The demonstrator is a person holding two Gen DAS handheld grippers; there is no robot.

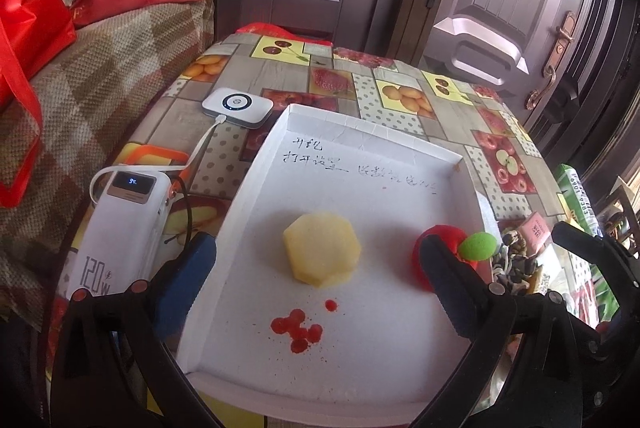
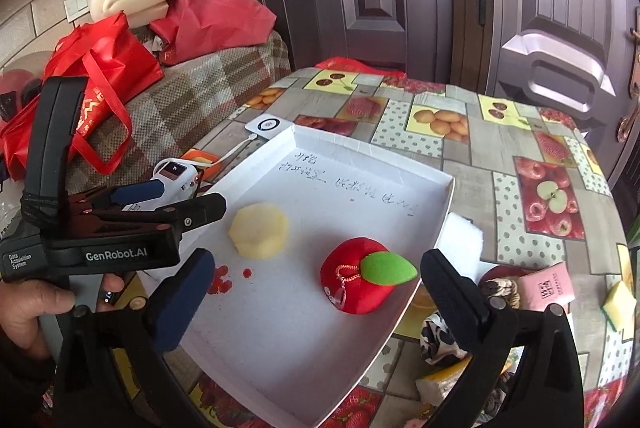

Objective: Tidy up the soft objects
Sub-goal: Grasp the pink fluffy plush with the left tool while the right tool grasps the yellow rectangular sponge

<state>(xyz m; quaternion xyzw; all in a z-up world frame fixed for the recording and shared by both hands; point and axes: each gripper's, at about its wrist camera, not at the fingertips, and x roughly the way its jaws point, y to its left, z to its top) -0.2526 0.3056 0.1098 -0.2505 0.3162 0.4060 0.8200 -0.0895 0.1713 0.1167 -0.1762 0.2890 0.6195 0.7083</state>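
1. At the far left a white power bank (image 1: pixel 120 228) lies on the fruit-patterned tablecloth (image 1: pixel 400 96), cabled to a small white device (image 1: pixel 238 107) just beyond the tray's far left corner.
2. The left gripper (image 1: pixel 316 268) hangs over the near end of the white tray (image 1: pixel 400 132), its jaws spread wide and holding nothing. In the right wrist view it reaches in from the left, and a hand (image 2: pixel 28 308) grips its handle.
3. The yellow foam piece (image 1: pixel 322 248) lies flat on the tray floor, between the left gripper's fingers and just ahead of them, untouched.
4. Red stains (image 1: pixel 298 328) mark the tray floor nearer than the foam.
5. The red plush apple (image 2: pixel 356 284) with its green leaf (image 2: pixel 386 268) sits on the tray near the right wall, right of the foam and apart from it.
6. The right gripper (image 2: pixel 316 292) is also spread wide and empty; the apple lies between its fingers, closer to the right one, not touching either.
7. Right of the tray, on the cloth, lie a pink packet (image 2: pixel 546 286), a yellow sponge (image 2: pixel 618 304) and a black-and-white patterned cloth item (image 2: pixel 440 340).
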